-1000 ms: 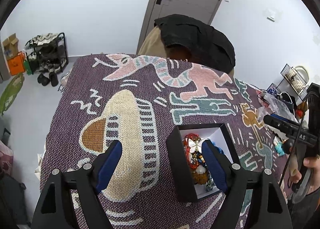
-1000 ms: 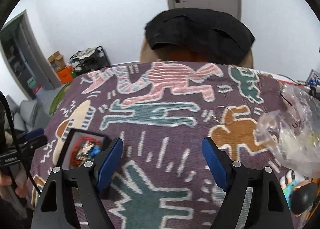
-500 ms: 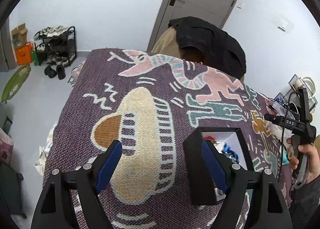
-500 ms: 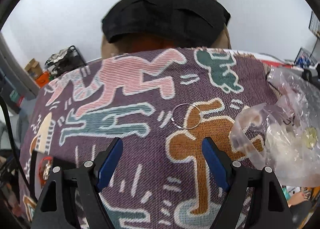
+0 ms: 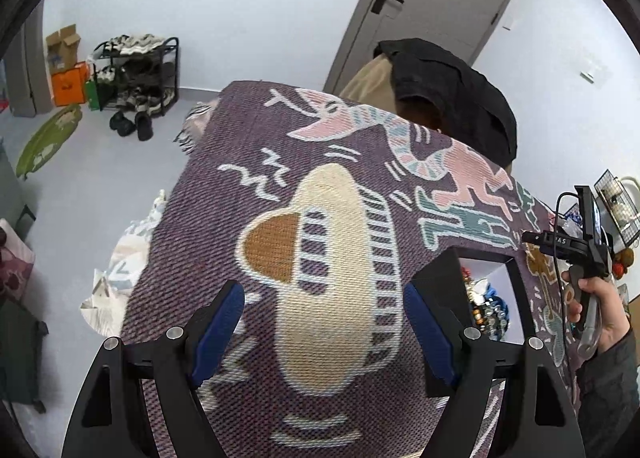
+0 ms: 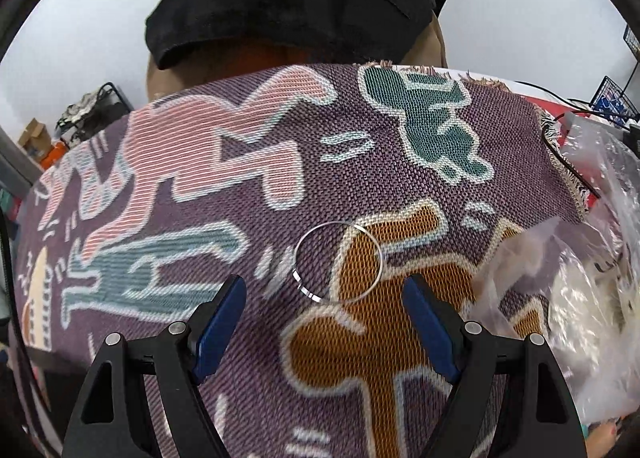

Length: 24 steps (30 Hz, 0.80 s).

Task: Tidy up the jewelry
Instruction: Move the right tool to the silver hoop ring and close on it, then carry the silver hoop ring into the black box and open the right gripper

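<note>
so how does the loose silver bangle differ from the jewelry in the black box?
The bangle lies alone, flat on the woven cloth; the boxed jewelry is a jumbled pile inside the black box. The bangle is one thin plain silver ring; the pile is beaded, with red and blue among its colors. Neither is held by a gripper.

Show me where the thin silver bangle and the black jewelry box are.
silver bangle [image 6: 379,254]: right wrist view, right side of its wire hoop.
black jewelry box [image 5: 440,278]: left wrist view, its left outer wall.
</note>
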### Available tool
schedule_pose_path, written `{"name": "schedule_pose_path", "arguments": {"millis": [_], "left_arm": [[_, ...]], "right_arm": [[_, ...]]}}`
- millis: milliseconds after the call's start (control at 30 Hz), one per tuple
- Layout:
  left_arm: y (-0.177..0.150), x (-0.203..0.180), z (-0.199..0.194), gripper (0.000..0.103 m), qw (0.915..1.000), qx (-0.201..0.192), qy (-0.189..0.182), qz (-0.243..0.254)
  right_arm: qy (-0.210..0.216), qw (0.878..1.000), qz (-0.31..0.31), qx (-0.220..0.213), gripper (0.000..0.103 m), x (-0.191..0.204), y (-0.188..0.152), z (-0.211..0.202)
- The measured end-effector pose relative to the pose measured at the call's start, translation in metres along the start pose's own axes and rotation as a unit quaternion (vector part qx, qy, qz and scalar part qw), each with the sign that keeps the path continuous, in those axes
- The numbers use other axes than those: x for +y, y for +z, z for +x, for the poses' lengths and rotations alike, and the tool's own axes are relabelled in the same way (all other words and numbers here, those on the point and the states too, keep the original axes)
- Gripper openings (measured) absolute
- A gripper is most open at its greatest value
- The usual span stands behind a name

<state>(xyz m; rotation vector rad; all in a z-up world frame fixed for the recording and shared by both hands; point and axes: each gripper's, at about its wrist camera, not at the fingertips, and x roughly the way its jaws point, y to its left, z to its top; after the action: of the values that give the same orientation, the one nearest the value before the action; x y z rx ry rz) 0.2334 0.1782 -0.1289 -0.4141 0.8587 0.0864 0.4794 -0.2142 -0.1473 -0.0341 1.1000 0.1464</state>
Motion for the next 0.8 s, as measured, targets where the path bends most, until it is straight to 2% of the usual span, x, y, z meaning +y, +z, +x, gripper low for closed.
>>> {"name": "schedule_pose_path", "arguments": {"millis": [67,133,167,200,233,367,633,800], "left_arm": [[-0.001,0.007,0.001,0.082,0.9999,0.004,0.013,-0.009],[-0.002,0.015,0.003,0.082,0.9993,0.010,0.029,-0.022],[-0.002,0.018,0.003,0.082,0.9991,0.011,0.032,-0.027],[-0.003,0.022,0.004,0.082,0.9987,0.011,0.035,-0.035],[-0.003,0.024,0.004,0.082,0.9984,0.012,0.036,-0.041],[-0.003,0.025,0.005,0.082,0.9981,0.015,0.035,-0.048],[-0.003,0.008,-0.001,0.082,0.9992,0.008,0.022,-0.033],[-0.005,-0.005,-0.004,0.082,0.9997,0.005,0.010,-0.020]], "right_arm": [[-0.007,1.000,-0.002,0.000,0.080,0.000,0.003,0.005],[-0.018,1.000,-0.002,0.003,0.074,0.000,0.004,0.011],[-0.020,1.000,-0.001,0.007,0.066,0.001,0.004,0.014],[-0.023,1.000,-0.007,-0.003,0.053,0.002,0.003,0.012],[-0.022,1.000,-0.012,-0.004,0.051,0.005,0.004,0.011],[-0.004,1.000,-0.017,0.002,0.049,0.007,-0.001,0.003],[0.039,0.999,-0.017,-0.024,0.049,0.010,-0.027,-0.033],[0.063,0.996,-0.039,-0.047,0.049,0.027,-0.042,-0.061]]}}
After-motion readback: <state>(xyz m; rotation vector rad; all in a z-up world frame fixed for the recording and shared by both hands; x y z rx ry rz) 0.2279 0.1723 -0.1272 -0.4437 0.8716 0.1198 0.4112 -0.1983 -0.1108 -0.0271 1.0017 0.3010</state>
